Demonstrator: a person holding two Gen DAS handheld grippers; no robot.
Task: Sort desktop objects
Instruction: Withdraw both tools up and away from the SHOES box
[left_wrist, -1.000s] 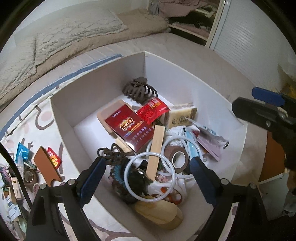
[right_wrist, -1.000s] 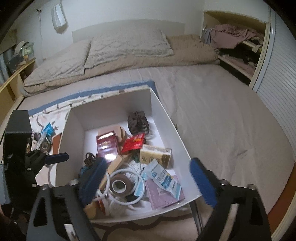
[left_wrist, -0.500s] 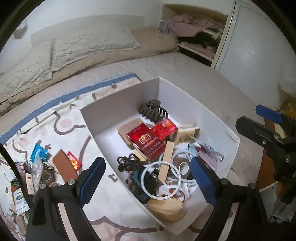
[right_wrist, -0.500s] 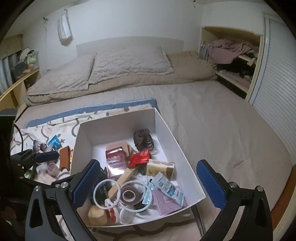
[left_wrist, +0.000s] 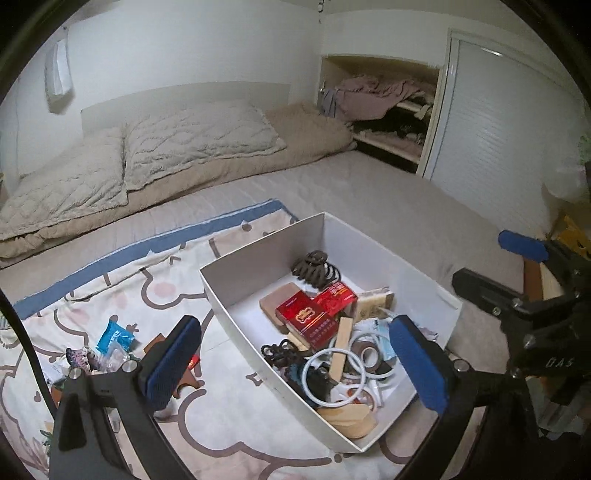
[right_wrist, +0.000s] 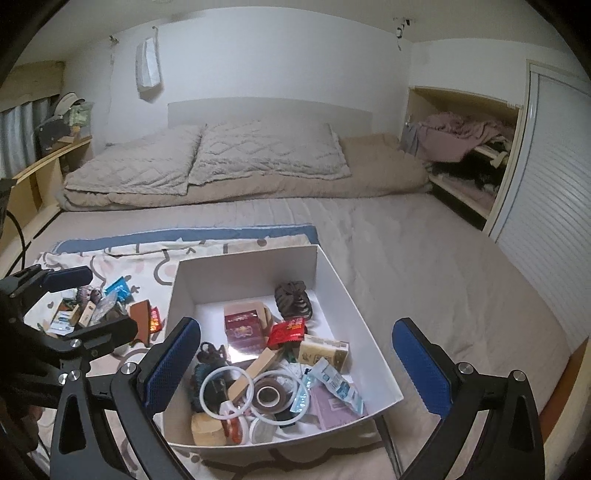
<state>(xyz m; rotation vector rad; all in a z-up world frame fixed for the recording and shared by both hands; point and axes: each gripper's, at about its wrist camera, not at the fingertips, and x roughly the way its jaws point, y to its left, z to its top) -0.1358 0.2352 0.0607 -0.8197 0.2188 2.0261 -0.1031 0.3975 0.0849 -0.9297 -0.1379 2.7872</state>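
Left claw (left_wrist: 295, 363) opening, nothing between its jaws; right claw (right_wrist: 297, 365) spread wide and empty above the white box (right_wrist: 334, 275), lower centre.

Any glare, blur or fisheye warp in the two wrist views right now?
Left wrist: strong barrel warp, dark corner vignette, the closet door bows; dim, even light; the box contents stay sharp. Right wrist: same warp and vignette; a bright glare patch on the red carton washes out its print; the far shelf is soft. No motion blur in either.
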